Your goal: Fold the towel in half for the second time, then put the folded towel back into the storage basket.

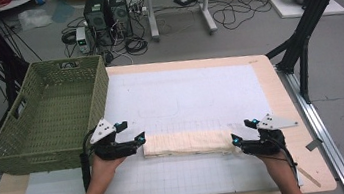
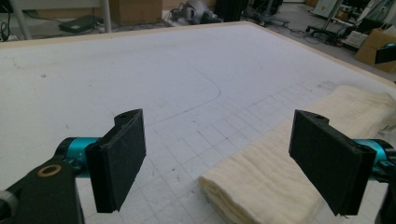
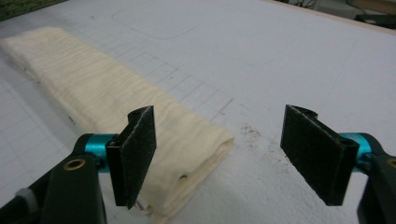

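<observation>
High view: folded cream towel (image 1: 188, 143) lies lower centre on the table (image 1: 280, 93). Left gripper (image 1: 137, 139) and right gripper (image 1: 235, 140) flank its ends, jaws wide, gripping nothing.

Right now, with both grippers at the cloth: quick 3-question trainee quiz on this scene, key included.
1. True or false: the left gripper is clamped on the folded cloth.
2. Which thing stands at the table's far left corner? A) cardboard box B) green basket C) metal tray
3. Fill in: the cloth lies on the white gridded ____.

Key
1. False. Its jaws stand open at the cloth's left end, with nothing pinched between them. The right gripper is open at the other end too.
2. B.
3. Mat.
</observation>
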Available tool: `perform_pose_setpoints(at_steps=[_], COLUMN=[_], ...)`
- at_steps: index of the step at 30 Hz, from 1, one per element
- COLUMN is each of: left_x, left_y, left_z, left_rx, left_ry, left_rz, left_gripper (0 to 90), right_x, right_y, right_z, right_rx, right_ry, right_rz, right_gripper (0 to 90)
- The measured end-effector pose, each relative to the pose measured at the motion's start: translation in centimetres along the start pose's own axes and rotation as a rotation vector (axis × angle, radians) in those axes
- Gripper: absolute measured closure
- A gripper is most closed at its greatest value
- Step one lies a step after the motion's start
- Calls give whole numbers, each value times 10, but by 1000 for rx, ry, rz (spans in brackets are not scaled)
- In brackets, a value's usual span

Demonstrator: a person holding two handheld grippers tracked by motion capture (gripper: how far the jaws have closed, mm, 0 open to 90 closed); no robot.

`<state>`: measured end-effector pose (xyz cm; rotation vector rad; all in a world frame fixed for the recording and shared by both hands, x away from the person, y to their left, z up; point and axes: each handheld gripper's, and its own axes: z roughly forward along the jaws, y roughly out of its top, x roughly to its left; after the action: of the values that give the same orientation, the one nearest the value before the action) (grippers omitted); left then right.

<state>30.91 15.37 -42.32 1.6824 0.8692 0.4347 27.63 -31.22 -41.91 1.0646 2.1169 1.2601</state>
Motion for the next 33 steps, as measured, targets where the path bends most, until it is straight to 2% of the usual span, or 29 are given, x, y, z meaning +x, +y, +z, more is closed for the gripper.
perform_pose_setpoints(at_steps=[3,6,13,19,30,33], left_x=[1,2,1,2,5,5], left_y=[0,0,-1,-3,-6,-7], left_z=[-3,-5,-3,-4,-7,-7], left_rx=[-7,-9,-4,6,19,24], left_ry=[6,5,1,2,27,27], left_rz=[-4,7,23,25,16,13], left_gripper=[192,194,201,202,207,207], right_x=[-4,-7,-13,-15,-13,-13], right_y=[1,0,-2,1,3,3], right_z=[-1,0,-3,-4,-1,-1], right_rx=[-14,-4,14,-3,-17,-23], right_ry=[-24,-36,-47,-60,-45,-48], right_rz=[12,20,17,17,-6,6], right_gripper=[182,120,113,113,113,113])
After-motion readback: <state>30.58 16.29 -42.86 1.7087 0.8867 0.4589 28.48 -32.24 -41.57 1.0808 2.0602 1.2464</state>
